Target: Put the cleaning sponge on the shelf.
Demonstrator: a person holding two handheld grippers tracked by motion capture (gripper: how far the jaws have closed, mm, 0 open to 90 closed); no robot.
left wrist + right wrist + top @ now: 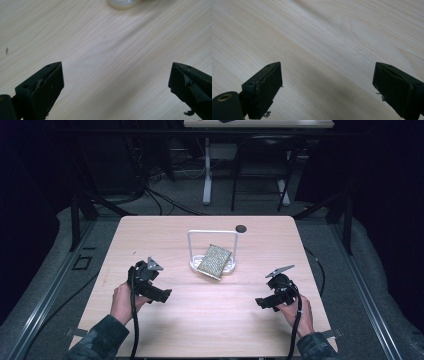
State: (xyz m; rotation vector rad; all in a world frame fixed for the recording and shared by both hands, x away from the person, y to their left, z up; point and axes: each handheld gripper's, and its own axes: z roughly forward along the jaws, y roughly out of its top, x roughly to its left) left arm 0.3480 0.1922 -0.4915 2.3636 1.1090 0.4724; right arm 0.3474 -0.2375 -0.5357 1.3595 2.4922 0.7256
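A speckled yellow-green sponge [214,261] leans tilted in a small white wire rack [212,251] at the middle of the wooden table [210,320]. My left gripper [165,296] is held low at the left, short of the rack, jaws wide apart over bare wood with nothing between them [116,80]. The rack's white base [122,3] peeks in at the top of the left gripper view. My right gripper [261,302] rests at the right front, also open and empty above plain tabletop [328,85].
A small dark round spot [241,228] sits on the table behind the rack. Beyond the far edge stand table legs and cables [207,175] on a grey floor. Black frame rails [80,220] flank both sides.
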